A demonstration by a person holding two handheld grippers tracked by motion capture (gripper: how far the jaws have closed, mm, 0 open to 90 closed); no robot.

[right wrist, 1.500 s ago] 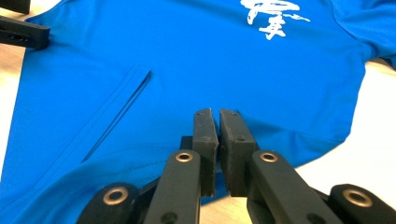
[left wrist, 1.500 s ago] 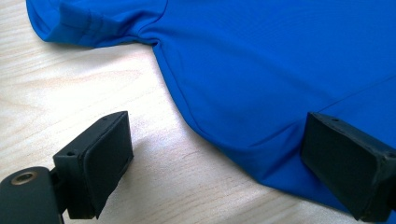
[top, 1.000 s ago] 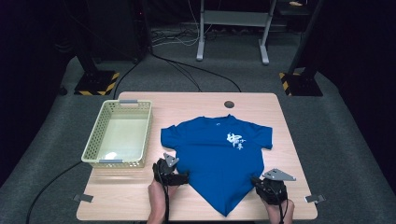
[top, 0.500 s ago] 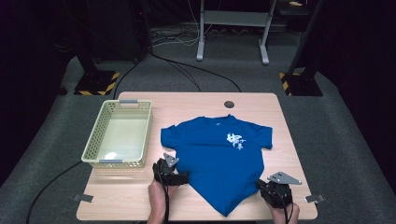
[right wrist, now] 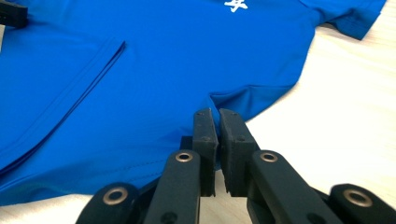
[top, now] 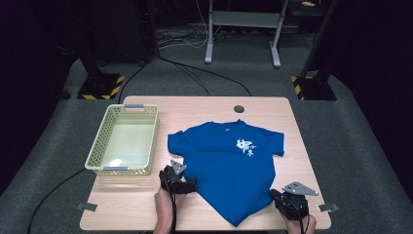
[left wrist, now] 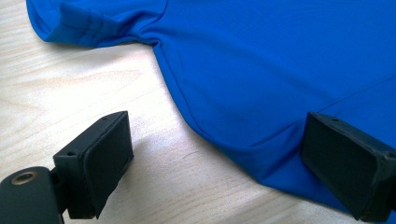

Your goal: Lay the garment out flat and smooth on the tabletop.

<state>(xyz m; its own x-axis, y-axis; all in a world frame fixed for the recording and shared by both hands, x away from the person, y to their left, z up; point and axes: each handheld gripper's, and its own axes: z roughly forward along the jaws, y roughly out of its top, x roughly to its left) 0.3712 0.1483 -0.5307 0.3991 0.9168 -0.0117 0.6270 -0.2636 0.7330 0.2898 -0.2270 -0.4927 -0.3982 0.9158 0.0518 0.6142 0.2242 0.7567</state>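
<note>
- Table carries the blue T-shirt, spread flat beside an empty basket.
- Right gripper has slid outward since a second ago, jaws clamped on the shirt's side edge, tugging it smooth.
- Left gripper gapes wide, straddling the opposite hem, holding nothing — the high view hides that.

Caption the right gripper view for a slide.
Right gripper, jaws shut on the edge of a blue T-shirt lying on a wooden table.

A lab or studio: black curtains, floor cables, hazard-striped stand bases.
</note>
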